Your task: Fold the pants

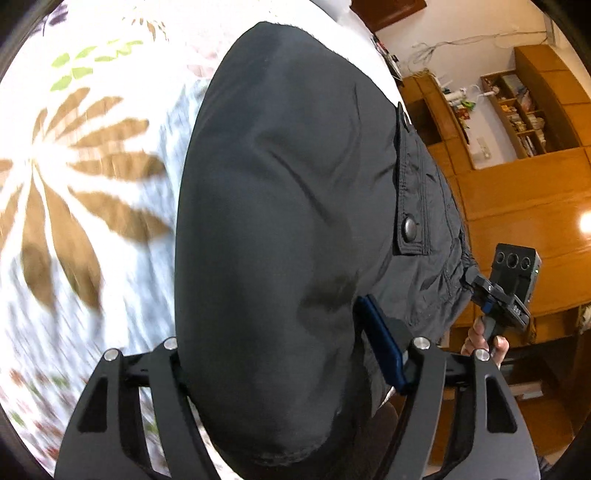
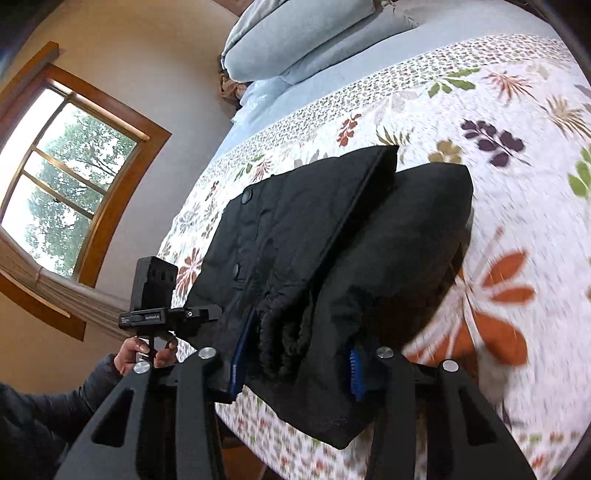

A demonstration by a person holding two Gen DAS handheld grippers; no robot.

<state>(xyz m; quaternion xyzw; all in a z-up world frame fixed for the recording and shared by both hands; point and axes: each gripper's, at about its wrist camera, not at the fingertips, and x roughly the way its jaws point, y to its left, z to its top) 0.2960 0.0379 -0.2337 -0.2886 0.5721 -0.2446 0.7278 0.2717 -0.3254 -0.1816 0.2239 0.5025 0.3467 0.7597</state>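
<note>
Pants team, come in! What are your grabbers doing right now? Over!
Both grippers, left and right, clamped on the black pants. Pants bunched, partly folded, over the flowered bedspread. Nothing in the way.

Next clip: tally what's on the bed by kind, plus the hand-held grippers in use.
Black pants: 1
Light blue pillows: 2
Floral bedspread: 1
Hand-held grippers, left and right: 2
Total: 6

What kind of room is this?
Most likely a bedroom. There is a bed with a flowery bedspread, soft blue pillows at its far end, and wooden shelves along the wall.
</note>
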